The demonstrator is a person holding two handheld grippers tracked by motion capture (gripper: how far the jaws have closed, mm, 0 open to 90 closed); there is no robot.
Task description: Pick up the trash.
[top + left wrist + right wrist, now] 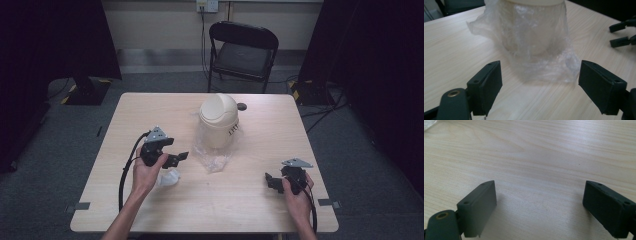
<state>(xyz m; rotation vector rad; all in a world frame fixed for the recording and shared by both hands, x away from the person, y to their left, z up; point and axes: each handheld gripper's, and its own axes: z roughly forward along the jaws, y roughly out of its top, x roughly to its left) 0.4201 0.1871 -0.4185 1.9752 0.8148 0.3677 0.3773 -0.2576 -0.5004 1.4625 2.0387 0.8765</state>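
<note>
The plastic bag (pixel 531 50) round the bin (pixel 218 120) lies straight ahead of the left tool (pixel 539 85), which is wide open, empty and nearer than the right.

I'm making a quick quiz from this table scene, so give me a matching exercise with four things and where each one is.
Things:
1. bin
2. plastic bag
3. crumpled paper
4. chair

Places:
A. beyond the table's far edge
B. beside the left hand
C. middle of the table
D. spread on the table around the bin's base

Pairs: 1-C, 2-D, 3-B, 4-A
</note>
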